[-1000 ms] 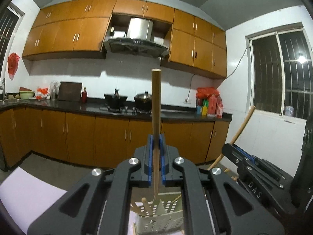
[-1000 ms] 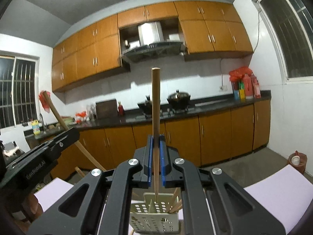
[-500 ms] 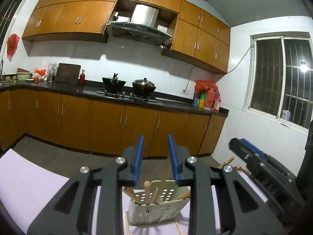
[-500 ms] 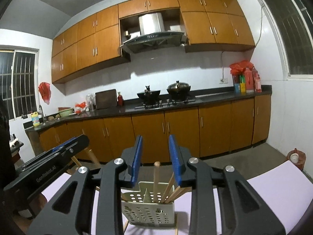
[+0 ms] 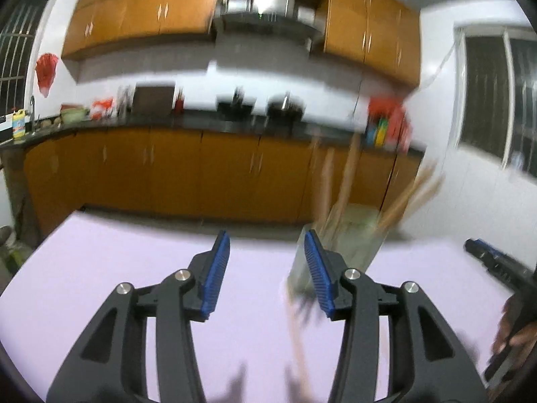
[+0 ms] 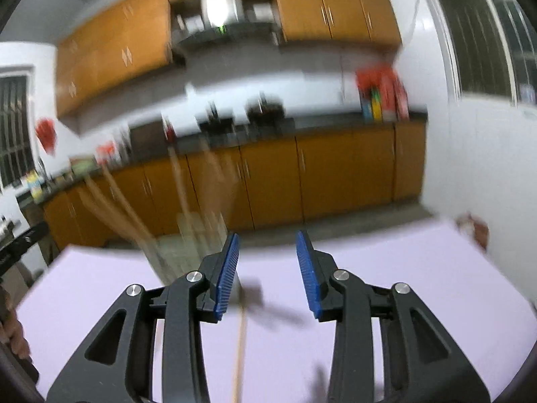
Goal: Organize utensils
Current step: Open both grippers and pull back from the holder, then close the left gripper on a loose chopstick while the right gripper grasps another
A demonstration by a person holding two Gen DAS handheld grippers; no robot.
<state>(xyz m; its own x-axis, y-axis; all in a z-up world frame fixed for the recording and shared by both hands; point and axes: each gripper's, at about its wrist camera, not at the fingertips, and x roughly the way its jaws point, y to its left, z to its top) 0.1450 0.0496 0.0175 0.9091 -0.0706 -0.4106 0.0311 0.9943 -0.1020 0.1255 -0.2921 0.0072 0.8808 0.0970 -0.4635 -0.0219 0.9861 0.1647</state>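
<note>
- Left wrist view: my left gripper (image 5: 266,270) has just been opening, and its blue pads stand partly apart with only the lilac table (image 5: 100,285) showing between them. I hold nothing here. The pale perforated utensil holder (image 5: 342,245) stands just beyond my right-hand finger, with wooden chopsticks (image 5: 339,184) rising out of it and fanning to the right. One loose chopstick (image 5: 298,322) lies on the table below the holder, a blurred streak running toward me. My right gripper (image 5: 493,258) shows at the far right edge with a hand (image 5: 513,332) under it.
- Risk in this view, as I judge it: everything is smeared by motion, and the holder sits very near my finger. A fast sideways sweep could knock it and tip the sticks out.
- Right wrist view: the right gripper (image 6: 266,268) has also just been opening. Its pads stand partly apart and empty. The holder (image 6: 188,245) lies left of my left-hand finger, partly behind it, with chopsticks (image 6: 127,215) leaning out to the left. A single chopstick (image 6: 241,352) lies on the table (image 6: 419,285), running from between my fingers toward the bottom edge.
- Risk here, again a judgement: the stick lies lengthwise along my pointing line, so closing on it could pinch only its tip and let it swing or roll away. With both grippers low near one holder, they could also collide.
</note>
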